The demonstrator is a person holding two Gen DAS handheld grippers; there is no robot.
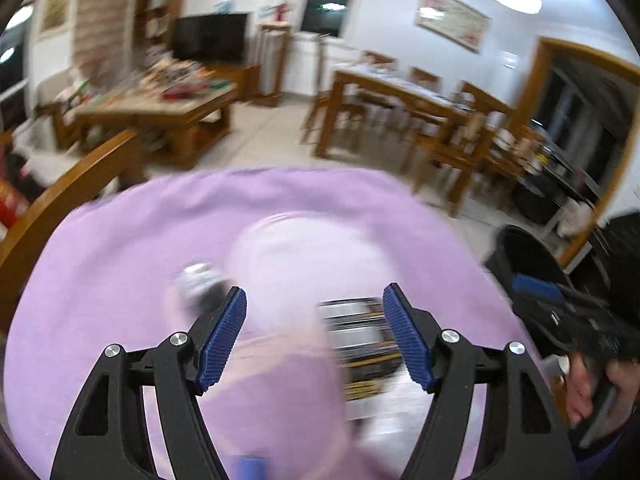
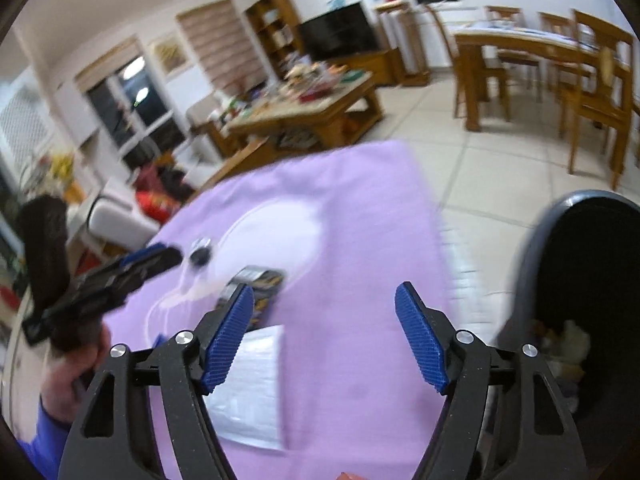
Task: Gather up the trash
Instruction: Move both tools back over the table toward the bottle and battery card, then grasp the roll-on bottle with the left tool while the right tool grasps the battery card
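Observation:
A purple cloth (image 1: pixel 120 264) covers the table; it also shows in the right wrist view (image 2: pixel 360 320). On it lie a black and silver wrapper (image 1: pixel 360 332) (image 2: pixel 260 284), a small dark and silver crumpled piece (image 1: pixel 200 284) (image 2: pixel 200 254), a clear plastic bag (image 1: pixel 304 248) (image 2: pixel 276 232) and a white paper sheet (image 2: pixel 248 392). My left gripper (image 1: pixel 316 332) is open and empty just above the wrapper. My right gripper (image 2: pixel 324 336) is open and empty over the cloth, left of a dark trash bin (image 2: pixel 580 280) with trash inside.
The bin also shows at the right in the left wrist view (image 1: pixel 520 256). A wooden chair back (image 1: pixel 68 196) stands at the table's left. A cluttered coffee table (image 1: pixel 160 108) and a dining table with chairs (image 1: pixel 400 96) stand beyond on the tiled floor.

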